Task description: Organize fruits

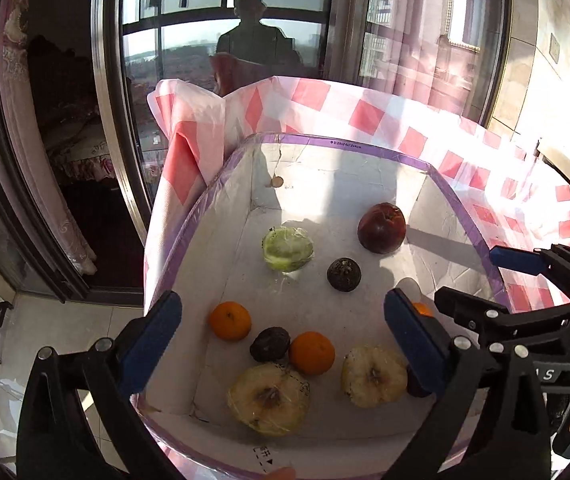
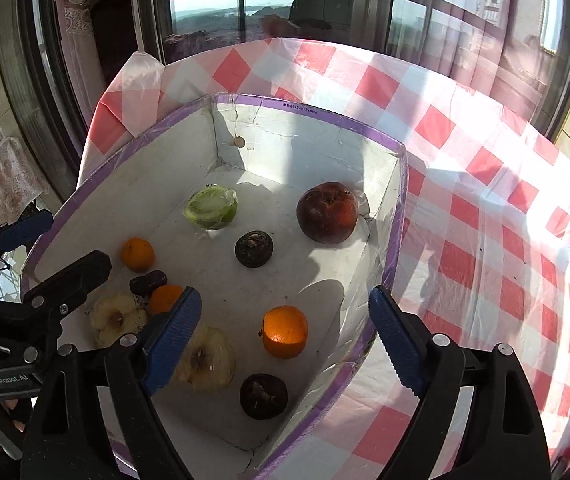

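A white box with a purple rim (image 1: 365, 148) (image 2: 305, 111) holds all the fruit. Toward its far end lie a red apple (image 1: 381, 228) (image 2: 327, 213), a wrapped green fruit half (image 1: 287, 249) and a dark round fruit (image 1: 344, 274). Closer in are two oranges (image 1: 230, 320) (image 1: 311, 353), a dark fruit (image 1: 269, 344) and two apple halves (image 1: 268, 398) (image 1: 373, 376). My left gripper (image 1: 281, 308) hangs open above these, holding nothing. My right gripper (image 2: 285, 300) is open and empty over another orange (image 2: 285, 332) and a dark fruit (image 2: 263, 396).
The box rests on a table under a red-and-white checked cloth (image 2: 485, 200), with bare cloth to its right. Tall windows (image 1: 189, 40) and curtains stand just behind the table. The floor (image 1: 65, 340) drops away on the left. The two grippers hang side by side over the box.
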`<state>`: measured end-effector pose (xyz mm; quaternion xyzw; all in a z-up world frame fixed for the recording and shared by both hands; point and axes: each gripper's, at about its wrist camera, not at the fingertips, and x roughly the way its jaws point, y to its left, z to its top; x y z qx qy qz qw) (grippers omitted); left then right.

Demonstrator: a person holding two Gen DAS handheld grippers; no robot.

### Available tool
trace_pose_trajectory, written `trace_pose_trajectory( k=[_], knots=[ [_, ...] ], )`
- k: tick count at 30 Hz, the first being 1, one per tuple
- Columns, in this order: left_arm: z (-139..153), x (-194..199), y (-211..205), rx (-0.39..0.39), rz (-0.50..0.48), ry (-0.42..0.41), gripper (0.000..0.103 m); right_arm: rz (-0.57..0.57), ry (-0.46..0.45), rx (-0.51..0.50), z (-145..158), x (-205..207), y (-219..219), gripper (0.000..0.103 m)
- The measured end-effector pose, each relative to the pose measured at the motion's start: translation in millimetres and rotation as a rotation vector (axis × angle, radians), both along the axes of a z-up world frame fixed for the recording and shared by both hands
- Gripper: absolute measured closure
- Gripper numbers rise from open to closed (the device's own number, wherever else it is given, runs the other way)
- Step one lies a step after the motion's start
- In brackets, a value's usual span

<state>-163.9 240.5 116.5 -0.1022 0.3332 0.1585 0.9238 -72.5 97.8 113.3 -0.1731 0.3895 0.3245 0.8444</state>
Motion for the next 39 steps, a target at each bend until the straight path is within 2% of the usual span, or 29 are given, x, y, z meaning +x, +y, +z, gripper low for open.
trace_pose_trajectory(
  k=[2, 4, 6, 8, 10, 12, 18, 39],
  knots=[
    [3, 6, 10, -0.071, -0.035, 0.014, 0.002, -0.014, -0.044, -0.010, 5, -4, -2, 0.017],
    [1, 15, 18, -0.133, -0.061, 0.023, 0.002, -0.012, -0.020, 0.010, 8, -4, -3, 0.017],
    [-3, 29, 24, -0.130, -0.054, 0.059, 0.002, 0.002, -0.006, -0.010, 6, -5, 2, 0.017],
    [-10, 42, 28, -0.100, -0.014, 0.139, 0.002, 0.016, -0.011, -0.078, 0, -10, 10, 0.017],
    [-17, 49, 35, -0.144, -0.042, 0.169, 0.002, 0.042, 0.000, -0.113, -7, -14, 17, 0.017],
    [-20, 49, 40, -0.188, -0.059, 0.163, 0.002, 0.055, 0.008, -0.120, -12, -18, 21, 0.017],
    [-25, 54, 31, -0.119, -0.067, 0.207, 0.002, 0.031, 0.058, -0.130, -26, -10, 27, 0.017],
    [-29, 55, 29, -0.094, -0.091, 0.237, 0.002, 0.026, 0.075, -0.138, -30, -9, 30, 0.017]
  ],
)
